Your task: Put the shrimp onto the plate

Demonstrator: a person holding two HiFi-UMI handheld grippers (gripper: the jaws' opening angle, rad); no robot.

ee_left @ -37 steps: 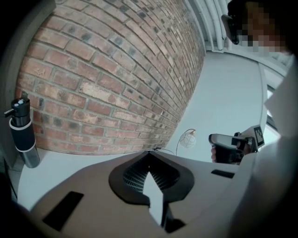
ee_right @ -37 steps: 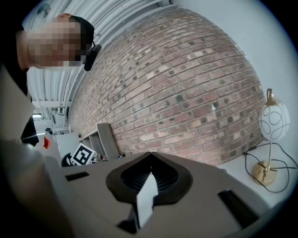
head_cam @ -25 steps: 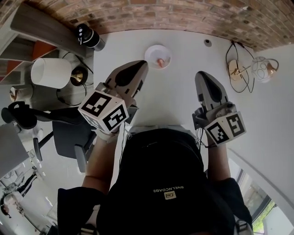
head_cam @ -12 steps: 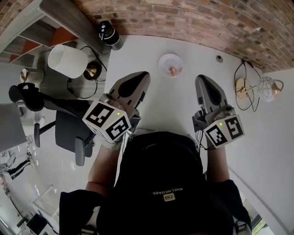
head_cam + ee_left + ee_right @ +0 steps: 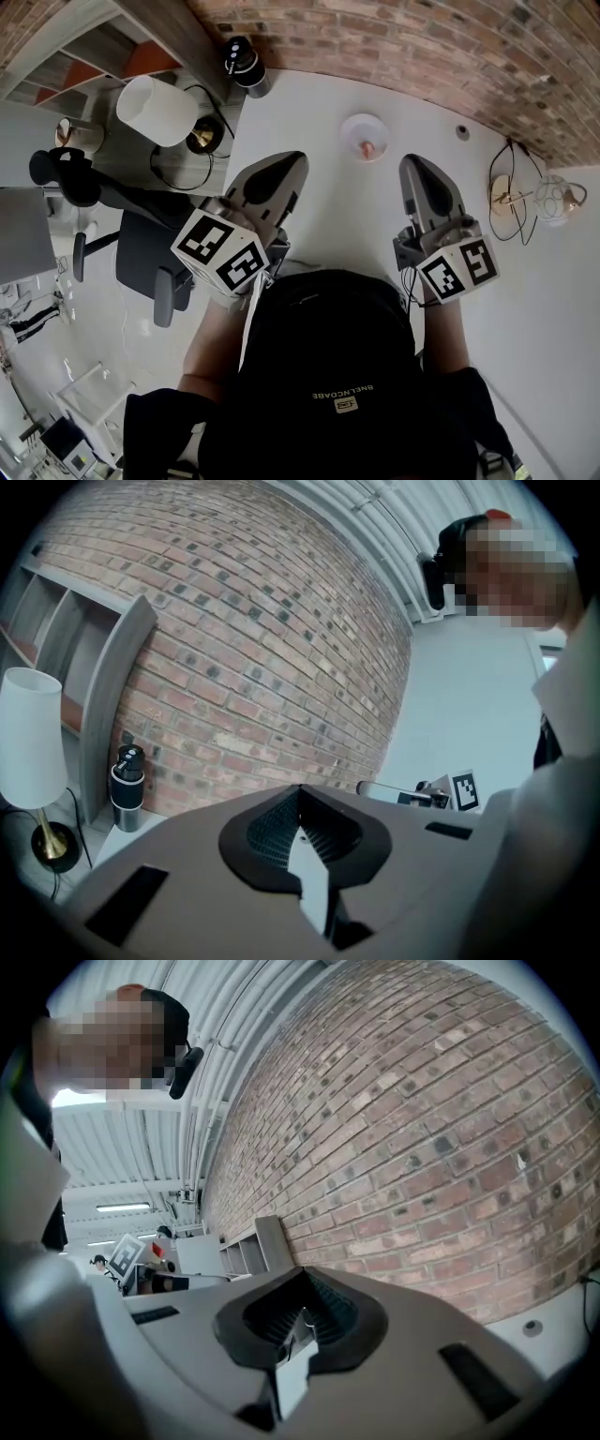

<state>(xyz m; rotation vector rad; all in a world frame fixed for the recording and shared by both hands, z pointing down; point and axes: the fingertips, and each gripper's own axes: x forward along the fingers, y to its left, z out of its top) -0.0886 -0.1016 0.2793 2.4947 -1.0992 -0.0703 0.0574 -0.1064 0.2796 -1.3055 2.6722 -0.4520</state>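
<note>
Jaws shut on both sides, nothing in them.
We hold the left gripper [image 5: 292,161] closed tip to tip and empty. Ahead, between the two, the shrimp [image 5: 367,148] lies on the plate [image 5: 352,127] near the brick wall [image 5: 422,37]. The right gripper [image 5: 413,161] is likewise closed and empty.

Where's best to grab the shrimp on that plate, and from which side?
Probably the shrimp across its middle, from above: it lies low on the plate, whose rim would block a sideways approach. Its curl is too small to read.
</note>
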